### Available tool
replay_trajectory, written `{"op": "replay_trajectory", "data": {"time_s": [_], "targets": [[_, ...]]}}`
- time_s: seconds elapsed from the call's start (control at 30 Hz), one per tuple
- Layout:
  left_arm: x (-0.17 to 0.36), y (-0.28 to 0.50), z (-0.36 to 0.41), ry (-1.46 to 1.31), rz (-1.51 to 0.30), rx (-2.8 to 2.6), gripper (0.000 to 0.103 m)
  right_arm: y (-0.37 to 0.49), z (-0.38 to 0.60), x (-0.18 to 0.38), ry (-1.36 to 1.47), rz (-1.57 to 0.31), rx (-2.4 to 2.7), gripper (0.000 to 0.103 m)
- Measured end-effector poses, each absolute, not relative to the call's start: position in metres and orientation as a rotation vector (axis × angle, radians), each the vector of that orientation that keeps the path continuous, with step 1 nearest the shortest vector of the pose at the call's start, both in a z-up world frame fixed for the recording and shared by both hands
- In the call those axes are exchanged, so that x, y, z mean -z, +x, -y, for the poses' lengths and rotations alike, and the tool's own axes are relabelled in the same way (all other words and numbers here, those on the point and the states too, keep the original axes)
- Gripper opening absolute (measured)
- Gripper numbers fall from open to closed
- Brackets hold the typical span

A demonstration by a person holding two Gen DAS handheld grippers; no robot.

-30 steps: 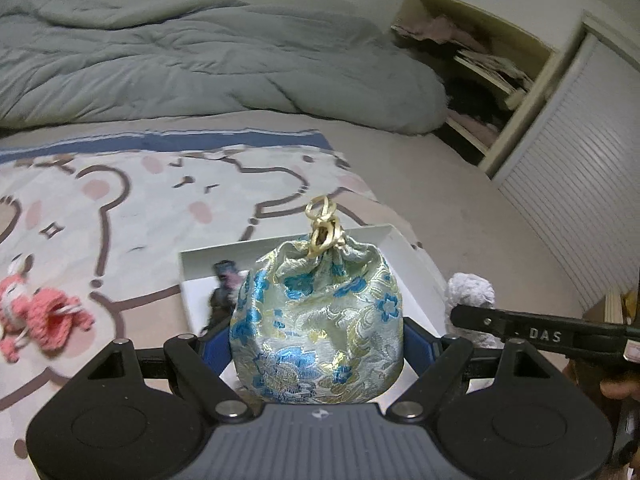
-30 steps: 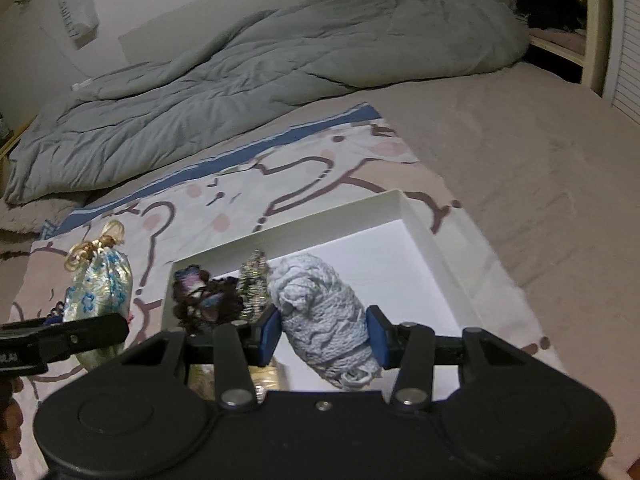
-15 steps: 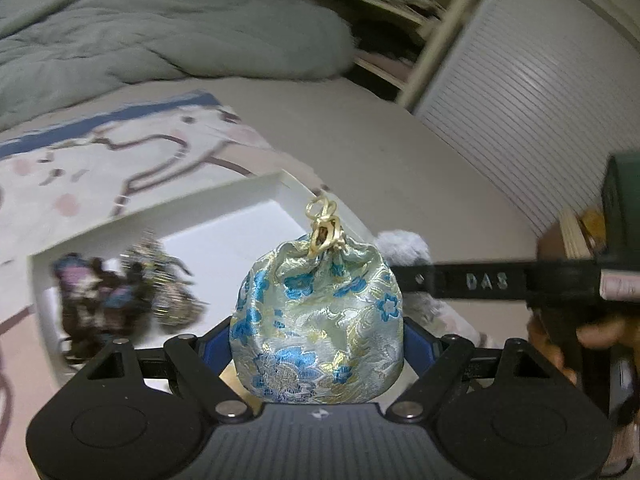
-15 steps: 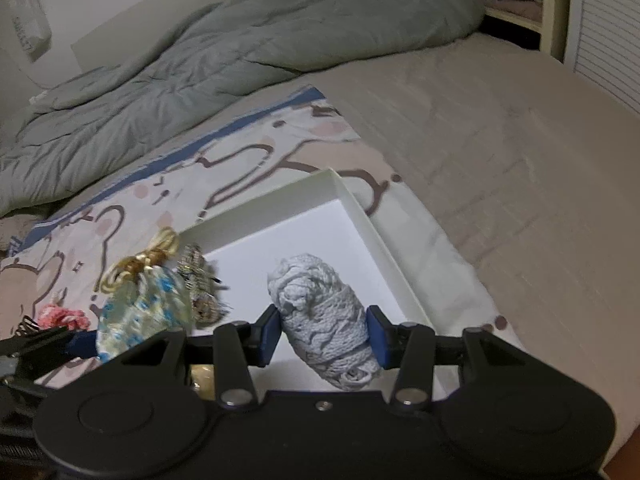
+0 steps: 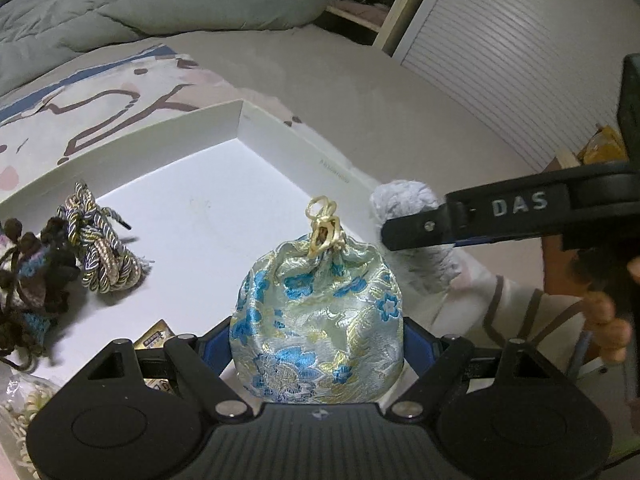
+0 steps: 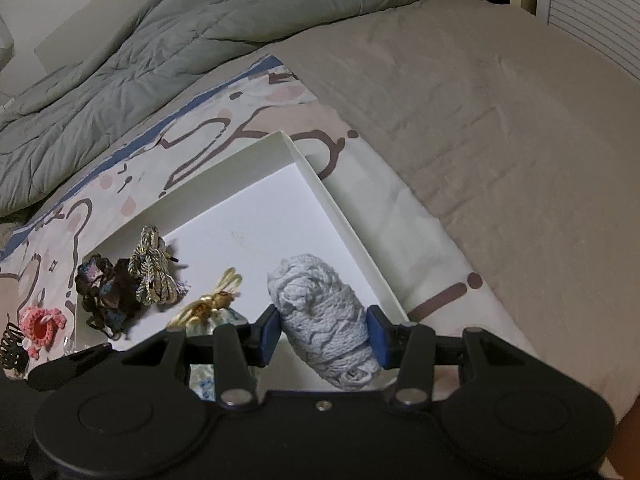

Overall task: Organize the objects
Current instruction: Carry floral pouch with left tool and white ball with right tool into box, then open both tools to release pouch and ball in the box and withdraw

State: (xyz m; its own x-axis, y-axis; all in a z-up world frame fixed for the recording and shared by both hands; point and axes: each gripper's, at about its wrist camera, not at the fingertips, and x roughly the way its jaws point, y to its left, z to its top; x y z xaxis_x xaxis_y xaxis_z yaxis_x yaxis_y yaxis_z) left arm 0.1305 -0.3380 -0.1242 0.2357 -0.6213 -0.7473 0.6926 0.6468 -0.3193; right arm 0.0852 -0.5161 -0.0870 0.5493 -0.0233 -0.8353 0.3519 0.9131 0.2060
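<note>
My left gripper (image 5: 318, 344) is shut on a blue-and-gold brocade drawstring pouch (image 5: 318, 320), held over the floor of a shallow white box (image 5: 256, 126). My right gripper (image 6: 322, 330) is shut on a grey knitted bundle (image 6: 320, 312) above the box's near right wall (image 6: 348, 240). In the left wrist view the right gripper (image 5: 416, 236) shows side-on at the right, with the grey bundle (image 5: 404, 200) poking out past its finger. The pouch's gold tie (image 6: 212, 300) peeks up left of the bundle in the right wrist view.
Inside the box lie a braided gold-and-blue cord (image 5: 100, 256), a dark crocheted piece (image 5: 28, 276) and a small gold packet (image 5: 154, 336). A pink crocheted item (image 6: 40, 324) and a black hair claw (image 6: 12, 344) lie left of the box on the patterned sheet (image 6: 224, 120). A grey duvet (image 6: 160, 32) is heaped behind.
Both grippers have come down and in over the white box with their loads. The left one swung right from the sheet side, so the box floor now fills its view.
</note>
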Motion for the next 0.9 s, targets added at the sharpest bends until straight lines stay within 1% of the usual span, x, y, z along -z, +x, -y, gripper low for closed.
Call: {"op": "replay_trajectory", "data": {"time_s": [0.03, 0.1, 0.13, 0.2, 0.27, 0.9], "targets": [[0.126, 0.131, 0.339, 0.091, -0.978, 0.889, 0.085, 0.085, 0.515, 0.088, 0.369, -0.973, 0.229, 0.048], [0.129, 0.134, 0.339, 0.105, -0.985, 0.854, 0.093, 0.086, 0.515, 0.089, 0.364, -0.982, 0.237, 0.051], [0.130, 0.134, 0.338, 0.106, -0.987, 0.849, 0.093, 0.087, 0.514, 0.090, 0.356, -0.987, 0.243, 0.051], [0.129, 0.133, 0.336, 0.105, -0.990, 0.854, 0.093, 0.088, 0.514, 0.092, 0.352, -0.996, 0.245, 0.056], [0.127, 0.133, 0.336, 0.108, -0.986, 0.859, 0.093, 0.088, 0.513, 0.092, 0.353, -0.999, 0.248, 0.058], [0.097, 0.131, 0.310, 0.112, -0.963, 0.823, 0.093, 0.078, 0.506, 0.076, 0.335, -0.976, 0.234, 0.058]]}}
